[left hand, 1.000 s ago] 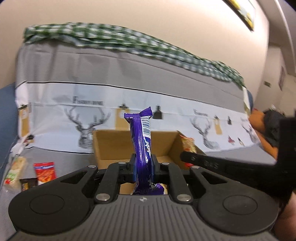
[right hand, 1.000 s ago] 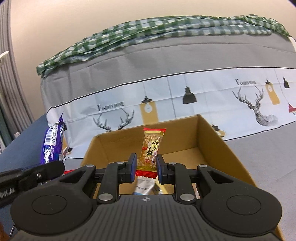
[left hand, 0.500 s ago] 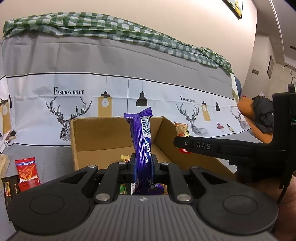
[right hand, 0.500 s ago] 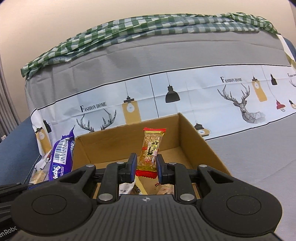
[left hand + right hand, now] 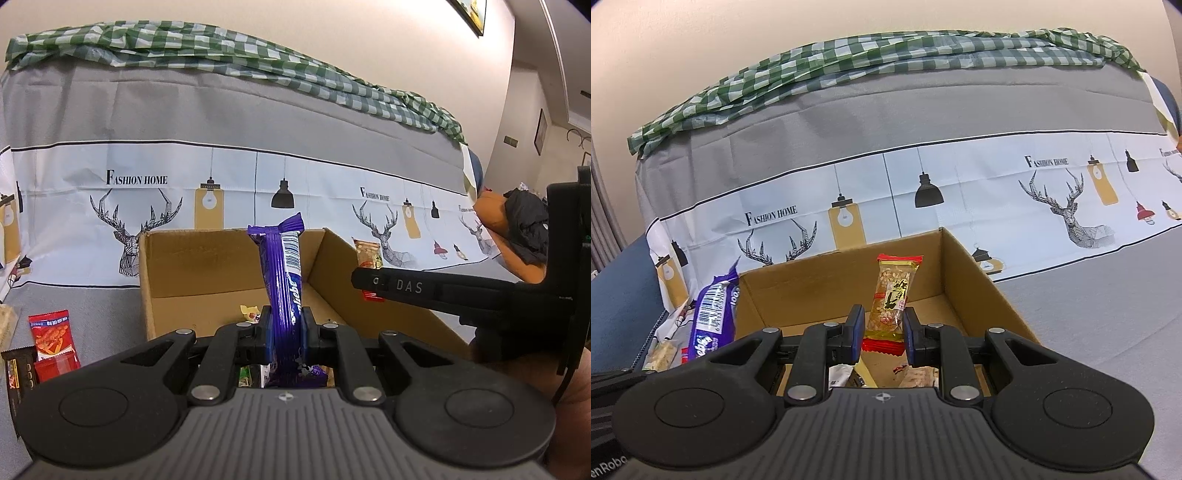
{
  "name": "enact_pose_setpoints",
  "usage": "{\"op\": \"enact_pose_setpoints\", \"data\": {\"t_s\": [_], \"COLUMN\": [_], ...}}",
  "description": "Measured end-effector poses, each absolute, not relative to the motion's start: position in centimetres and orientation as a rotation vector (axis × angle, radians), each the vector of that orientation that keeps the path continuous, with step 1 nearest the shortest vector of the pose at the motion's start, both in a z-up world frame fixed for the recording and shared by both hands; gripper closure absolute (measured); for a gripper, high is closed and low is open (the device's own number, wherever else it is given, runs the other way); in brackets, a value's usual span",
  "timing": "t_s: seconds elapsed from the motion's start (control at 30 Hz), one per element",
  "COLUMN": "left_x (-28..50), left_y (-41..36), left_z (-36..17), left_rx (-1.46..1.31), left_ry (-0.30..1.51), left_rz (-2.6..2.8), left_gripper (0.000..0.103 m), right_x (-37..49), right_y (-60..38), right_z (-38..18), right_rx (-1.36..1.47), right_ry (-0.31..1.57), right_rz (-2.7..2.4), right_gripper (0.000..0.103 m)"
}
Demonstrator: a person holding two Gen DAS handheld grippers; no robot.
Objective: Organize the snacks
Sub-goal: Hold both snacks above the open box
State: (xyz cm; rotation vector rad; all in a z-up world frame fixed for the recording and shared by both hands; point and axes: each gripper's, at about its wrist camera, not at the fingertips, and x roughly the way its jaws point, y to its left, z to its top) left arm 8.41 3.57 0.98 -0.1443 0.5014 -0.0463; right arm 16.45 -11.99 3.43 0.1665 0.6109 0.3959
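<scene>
Cardboard box (image 5: 979, 269), loose snacks (image 5: 916, 374) inside

Even, soft indoor light, both views sharp, with strong fisheye bending and dark vignetting at the corners.

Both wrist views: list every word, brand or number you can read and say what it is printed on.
"FASHION HOME": sofa cover, printed several times.
"DAS": arm of the right gripper, seen from the left wrist view.
"enRobo": cut-off lettering on the black device at the right wrist view's lower left edge.
Purple snack bar: brand partly hidden, barcode digits blurred.
Peanut snack packet: non-Latin characters, not readable.
Red packet: too small.
</scene>
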Motion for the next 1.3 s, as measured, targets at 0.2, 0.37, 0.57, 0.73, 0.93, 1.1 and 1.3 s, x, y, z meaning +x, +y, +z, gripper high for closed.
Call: {"op": "enact_pose_setpoints", "data": {"t_s": [0.2, 0.37, 0.57, 0.73, 0.93, 1.1, 1.3], "left_x": [8.47, 8.46, 8.39, 8.41, 8.41, 8.39, 8.42], "left_y": [3.44, 3.44, 3.30, 3.25, 3.20, 3.17, 2.97], "left_z": [0.96, 0.99, 1.01, 1.02, 1.01, 1.01, 1.01], "left_rx": [-0.144, -0.145, -0.145, -0.147, -0.146, -0.147, -0.145], "left_ry": [0.502, 0.500, 0.499, 0.499, 0.497, 0.496, 0.496], "left_rz": [-0.050, -0.051, -0.052, -0.053, -0.054, -0.055, -0.060], "left_gripper": [0.089, 0.089, 0.089, 0.089, 0.089, 0.089, 0.089], "right_x": [16.54, 16.57, 16.56, 16.47, 16.45, 16.46, 16.49], "right_y": [-12.01, -11.90, -11.80, -11.81, -11.80, -11.79, -11.82], "right_z": [3.27, 3.23, 3.25, 3.26, 3.22, 3.18, 3.16], "right_rx": [0.166, 0.160, 0.156, 0.154, 0.153, 0.150, 0.151], "right_ry": [0.616, 0.613, 0.611, 0.609, 0.608, 0.607, 0.607], "right_rz": [0.383, 0.387, 0.385, 0.383, 0.383, 0.384, 0.382], "right_gripper": [0.080, 0.080, 0.080, 0.080, 0.080, 0.080, 0.080]}}
